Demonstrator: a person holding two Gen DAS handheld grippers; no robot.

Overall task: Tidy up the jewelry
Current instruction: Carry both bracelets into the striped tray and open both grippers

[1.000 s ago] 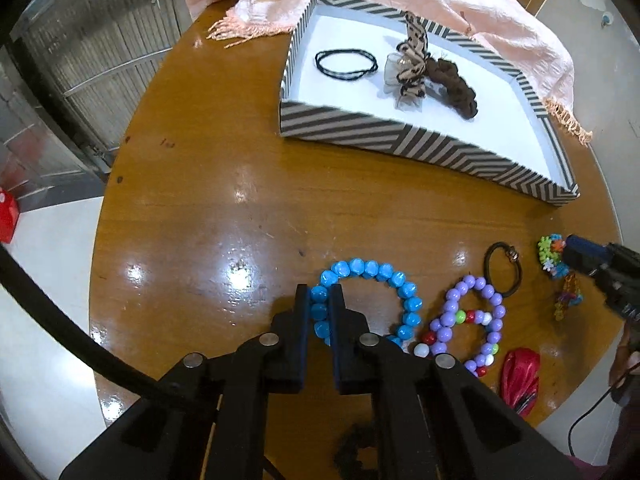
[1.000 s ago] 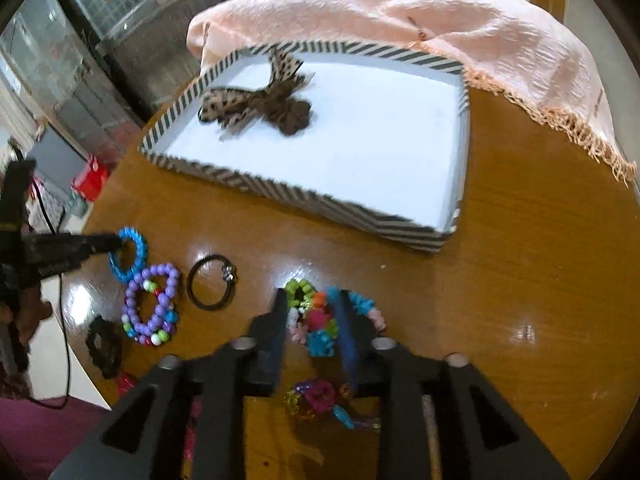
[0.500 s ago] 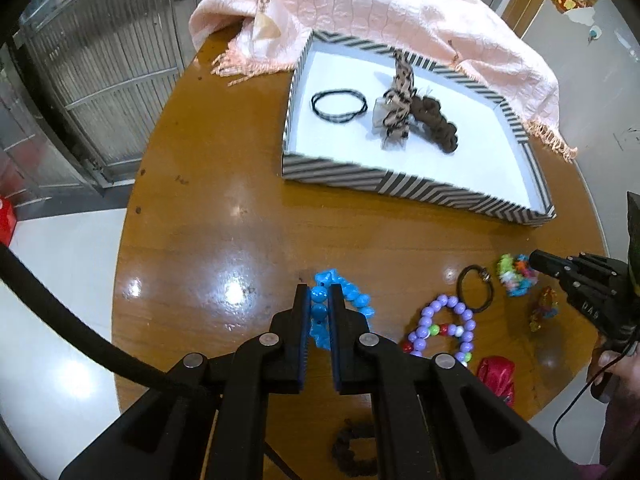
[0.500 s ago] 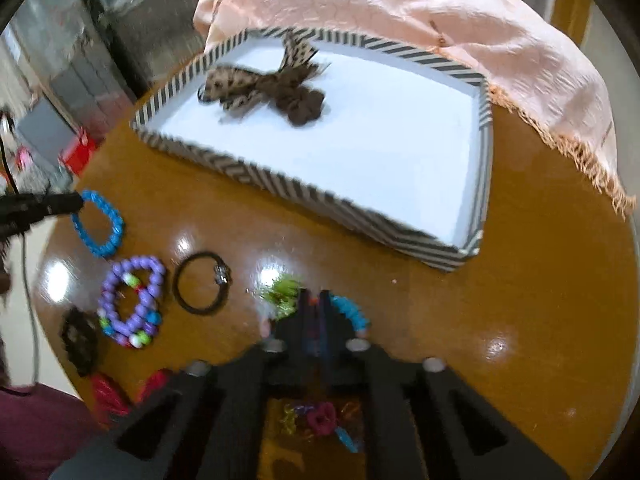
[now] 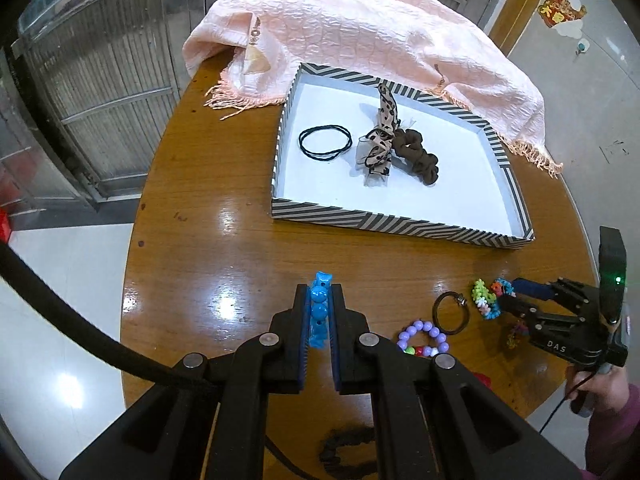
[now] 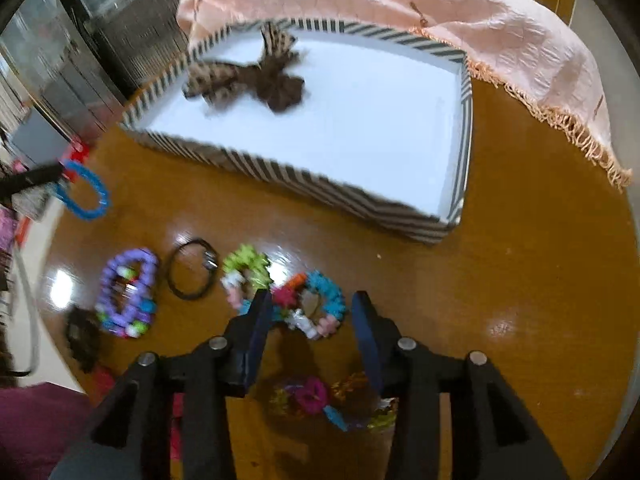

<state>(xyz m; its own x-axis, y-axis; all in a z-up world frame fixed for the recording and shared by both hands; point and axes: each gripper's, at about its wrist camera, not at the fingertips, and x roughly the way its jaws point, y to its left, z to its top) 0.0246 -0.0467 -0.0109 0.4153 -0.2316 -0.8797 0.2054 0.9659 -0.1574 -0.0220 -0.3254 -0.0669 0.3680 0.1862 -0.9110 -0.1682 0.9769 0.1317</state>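
My left gripper (image 5: 319, 300) is shut on a blue bead bracelet (image 5: 319, 310) and holds it above the round wooden table; the bracelet also shows hanging at the left of the right wrist view (image 6: 86, 190). My right gripper (image 6: 310, 308) is open around a multicoloured bead bracelet (image 6: 316, 304) lying on the table. The striped tray (image 5: 384, 226) with a white floor holds a black hair tie (image 5: 325, 142), a leopard bow (image 5: 380, 140) and a brown scrunchie (image 5: 418, 154).
On the table lie a purple bead bracelet (image 6: 126, 294), a black ring with a charm (image 6: 192, 274), a dark scrunchie (image 6: 82, 338) and a shiny pink-and-gold piece (image 6: 320, 400). A pink fringed cloth (image 5: 360, 28) lies behind the tray. The table edge is close.
The left gripper has lifted the blue bracelet off the table and risen. The right gripper shut on the multicoloured bracelet, then opened wide around it.
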